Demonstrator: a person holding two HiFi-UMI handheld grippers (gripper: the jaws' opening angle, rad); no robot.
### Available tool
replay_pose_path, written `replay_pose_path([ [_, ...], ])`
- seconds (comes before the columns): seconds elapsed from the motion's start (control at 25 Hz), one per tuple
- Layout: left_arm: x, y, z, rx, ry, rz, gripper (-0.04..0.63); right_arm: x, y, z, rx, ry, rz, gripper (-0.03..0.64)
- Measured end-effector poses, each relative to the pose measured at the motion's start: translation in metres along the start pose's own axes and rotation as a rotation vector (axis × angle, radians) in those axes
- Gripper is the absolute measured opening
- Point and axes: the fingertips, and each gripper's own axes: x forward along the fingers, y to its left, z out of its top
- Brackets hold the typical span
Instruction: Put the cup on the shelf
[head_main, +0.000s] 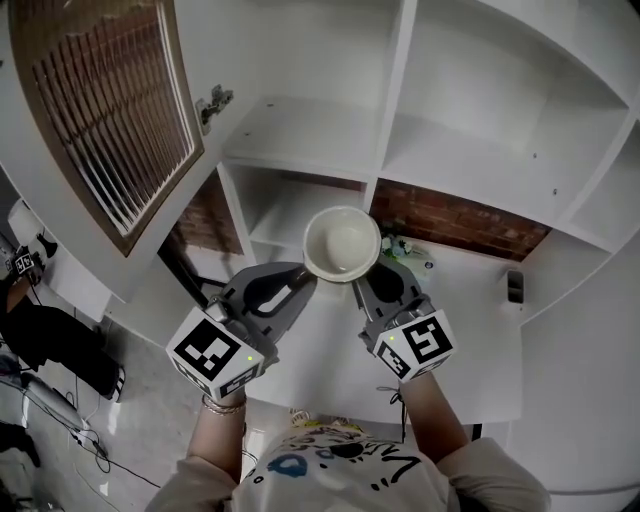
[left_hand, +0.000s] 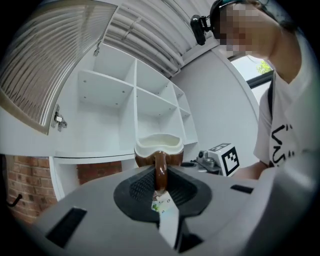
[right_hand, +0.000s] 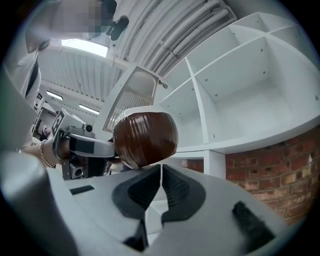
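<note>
A brown cup with a cream-white inside (head_main: 342, 243) is held up in front of the white shelf unit (head_main: 470, 150). My left gripper (head_main: 305, 280) is shut on its brown handle, which runs down between the jaws in the left gripper view (left_hand: 160, 177), with the cup (left_hand: 159, 150) upright beyond them. My right gripper (head_main: 365, 285) sits just right of and under the cup with its jaws shut on nothing. In the right gripper view the cup's ribbed brown side (right_hand: 145, 137) hangs right above the closed tips (right_hand: 161, 170); I cannot tell whether they touch.
An open cabinet door with a brown louvered panel (head_main: 100, 110) stands at the left. A brick wall (head_main: 460, 225) shows below the shelves, above a white counter (head_main: 460, 330) carrying a small green item (head_main: 400, 247) and a dark object (head_main: 514, 285).
</note>
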Motion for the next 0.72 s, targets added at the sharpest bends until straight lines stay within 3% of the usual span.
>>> replay_pose_path([
  [0.72, 0.027, 0.047, 0.040, 0.043, -0.045, 0.099, 0.055, 0.047, -0.043, 0.036, -0.006, -0.013, -0.084, 0.029],
])
